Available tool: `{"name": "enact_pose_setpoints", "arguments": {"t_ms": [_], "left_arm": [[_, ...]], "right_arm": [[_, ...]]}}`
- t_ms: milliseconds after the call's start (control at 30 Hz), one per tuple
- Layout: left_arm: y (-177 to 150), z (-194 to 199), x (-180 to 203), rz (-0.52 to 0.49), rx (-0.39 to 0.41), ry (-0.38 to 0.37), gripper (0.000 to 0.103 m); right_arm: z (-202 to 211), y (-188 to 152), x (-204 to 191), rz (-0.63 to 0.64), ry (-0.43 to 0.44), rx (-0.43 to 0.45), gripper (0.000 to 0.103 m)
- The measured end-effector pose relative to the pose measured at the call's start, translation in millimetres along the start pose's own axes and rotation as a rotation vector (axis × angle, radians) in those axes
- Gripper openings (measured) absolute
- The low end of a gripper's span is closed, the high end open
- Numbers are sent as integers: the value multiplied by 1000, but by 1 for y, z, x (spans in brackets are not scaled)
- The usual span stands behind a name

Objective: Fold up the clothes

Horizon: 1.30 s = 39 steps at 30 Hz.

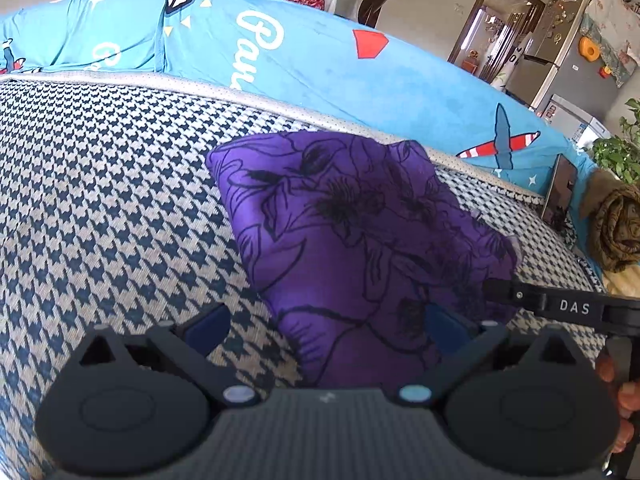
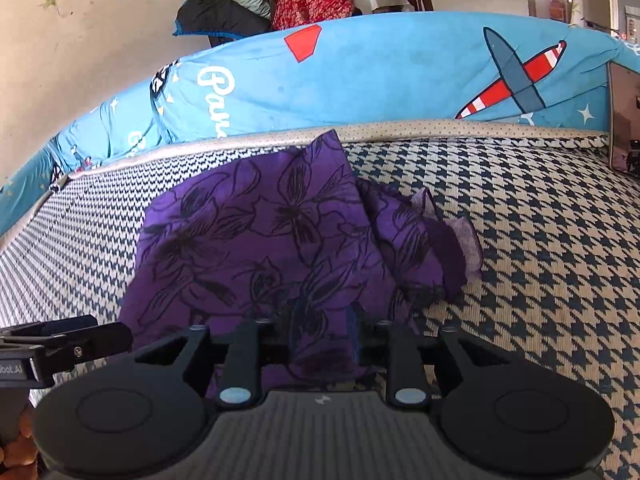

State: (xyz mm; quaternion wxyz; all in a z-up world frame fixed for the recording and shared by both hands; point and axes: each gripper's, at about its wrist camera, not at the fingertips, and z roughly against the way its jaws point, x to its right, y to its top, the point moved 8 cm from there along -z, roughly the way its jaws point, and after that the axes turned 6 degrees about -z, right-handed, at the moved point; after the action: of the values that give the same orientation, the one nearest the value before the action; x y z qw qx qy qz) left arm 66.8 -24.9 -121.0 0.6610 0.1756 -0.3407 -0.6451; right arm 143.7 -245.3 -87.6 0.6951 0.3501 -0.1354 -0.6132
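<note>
Purple cloth (image 2: 260, 248) (black flower print) lying part-folded on the checked mat (image 2: 540, 240). Right tongs (image 2: 320, 340) pinched tight on its near edge; left tongs (image 1: 328, 328) spread wide, holding nothing, over its near corner.

A left claw (image 1: 326, 328) hangs with its blue-padded fingers (image 1: 208, 326) spread wide over a houndstooth-covered bed (image 1: 100, 200). A folded purple floral garment (image 1: 360, 240) lies just ahead, its near edge between the fingers. The right claw (image 1: 560, 306) reaches in from the right, touching the cloth.
</note>
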Motion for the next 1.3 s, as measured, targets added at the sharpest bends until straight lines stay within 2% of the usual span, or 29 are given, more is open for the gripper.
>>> {"name": "enact_pose_setpoints", "arguments": {"t_ms": [167,267,500,933,1133,1200,1300], "left_arm": [[-17,-14,-2,27,-33,12,103],[-27,-23,-3,42,-51,18,103],[-38,-30,5,-58,-37,91,103],[-43,-31,10,-92,-26,133,103],[-42,-32,10,-80,-44,164,103],[-43,-32,12,-78,-49,182,103],[-44,-31,13,-77,-44,201,103]], "right_arm": [[-18,-14,1,55,-54,-71,28],[-17,-17,4,56,-54,-73,29],[-16,-21,7,69,-52,-69,30],[-8,-25,5,86,-73,-61,35],[-1,-29,4,86,-73,-70,46],[0,-32,4,86,-87,-76,54],[3,-35,5,79,-106,-83,56]]}}
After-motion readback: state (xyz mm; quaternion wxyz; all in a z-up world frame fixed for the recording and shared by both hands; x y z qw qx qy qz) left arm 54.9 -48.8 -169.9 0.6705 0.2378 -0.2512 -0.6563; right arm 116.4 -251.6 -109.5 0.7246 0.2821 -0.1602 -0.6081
